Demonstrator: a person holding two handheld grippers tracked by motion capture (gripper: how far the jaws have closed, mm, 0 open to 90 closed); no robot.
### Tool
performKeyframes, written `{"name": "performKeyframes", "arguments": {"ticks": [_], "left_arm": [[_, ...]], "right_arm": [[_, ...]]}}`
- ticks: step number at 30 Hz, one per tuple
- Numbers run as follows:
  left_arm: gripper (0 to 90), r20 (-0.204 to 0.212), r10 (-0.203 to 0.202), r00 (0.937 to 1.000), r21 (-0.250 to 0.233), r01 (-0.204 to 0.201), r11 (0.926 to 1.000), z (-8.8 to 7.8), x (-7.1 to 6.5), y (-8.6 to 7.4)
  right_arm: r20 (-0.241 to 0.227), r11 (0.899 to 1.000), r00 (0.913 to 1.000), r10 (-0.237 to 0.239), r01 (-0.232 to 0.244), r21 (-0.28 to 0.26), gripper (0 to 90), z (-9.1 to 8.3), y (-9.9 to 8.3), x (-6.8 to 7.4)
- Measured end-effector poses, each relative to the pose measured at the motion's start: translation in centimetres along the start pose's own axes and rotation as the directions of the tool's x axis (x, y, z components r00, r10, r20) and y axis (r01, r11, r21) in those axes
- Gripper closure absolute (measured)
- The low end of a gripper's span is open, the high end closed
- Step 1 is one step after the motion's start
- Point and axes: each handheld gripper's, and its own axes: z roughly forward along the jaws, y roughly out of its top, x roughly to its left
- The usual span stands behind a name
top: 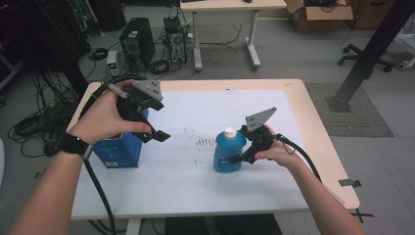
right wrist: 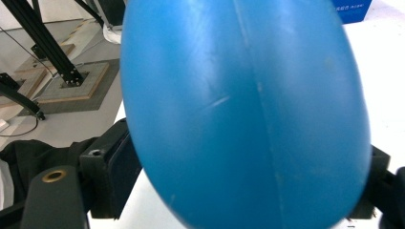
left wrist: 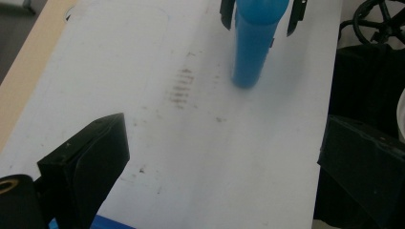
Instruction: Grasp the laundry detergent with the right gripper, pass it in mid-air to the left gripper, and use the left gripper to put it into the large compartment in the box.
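Note:
A blue bottle [top: 228, 154] with a white cap stands upright on the white mat [top: 186, 181], right of centre. My right gripper [top: 235, 156] reaches it from the right, jaws on either side of its lower body and pressed against it. Seen up close in the right gripper view, the bottle [right wrist: 243, 109] bulges between the right gripper [right wrist: 243, 186] jaws. My left gripper [top: 159, 121] hovers open at the left, above a blue box [top: 117, 152], with nothing between its jaws. The left gripper view looks past the wide-apart left gripper [left wrist: 222, 143] jaws toward the bottle [left wrist: 253, 52].
The mat [left wrist: 200, 143] carries a patch of dark smudges [top: 203, 142] between the box and the bottle. The wooden table edge [top: 318, 122] runs along the right. Beyond the table are a computer tower [top: 137, 41], floor cables, another desk and a black frame post [top: 372, 54].

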Motion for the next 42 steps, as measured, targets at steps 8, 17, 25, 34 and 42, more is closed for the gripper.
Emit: {"name": "performKeyframes", "arguments": {"ticks": [8, 17, 25, 34, 42], "left_arm": [[3.7, 0.007, 0.0, 1.0, 0.004, 0.0, 1.0, 0.29, -0.04, 0.07], [3.7, 0.008, 0.004, 1.0, 0.006, -0.004, 1.0, 0.38, 0.02, 0.07], [3.7, 0.01, 0.006, 0.9999, 0.005, -0.006, 1.0, 0.31, 0.06, 0.06], [3.7, 0.012, 0.001, 0.9999, 0.0, -0.001, 1.0, 0.32, 0.08, -0.02], [3.7, 0.016, 0.002, 0.9999, 0.002, -0.002, 1.0, 0.45, 0.15, -0.09]], "right_arm": [[-0.002, 1.0, 1.0, -0.001, 0.001, 0.0, 19.8, 0.08, -0.04, 0.01], [-0.005, 1.0, 1.0, -0.004, 0.004, -0.006, 23.2, 0.03, -0.17, -0.04], [-0.007, 1.0, 0.9999, -0.007, 0.007, -0.004, 25.5, 0.11, -0.21, -0.08], [-0.001, 1.0, 1.0, -0.009, 0.009, -0.01, 30.8, 0.09, -0.44, -0.13], [0.011, 1.0, 0.9999, -0.012, 0.012, -0.015, 37.1, 0.05, -0.77, -0.21]]}}
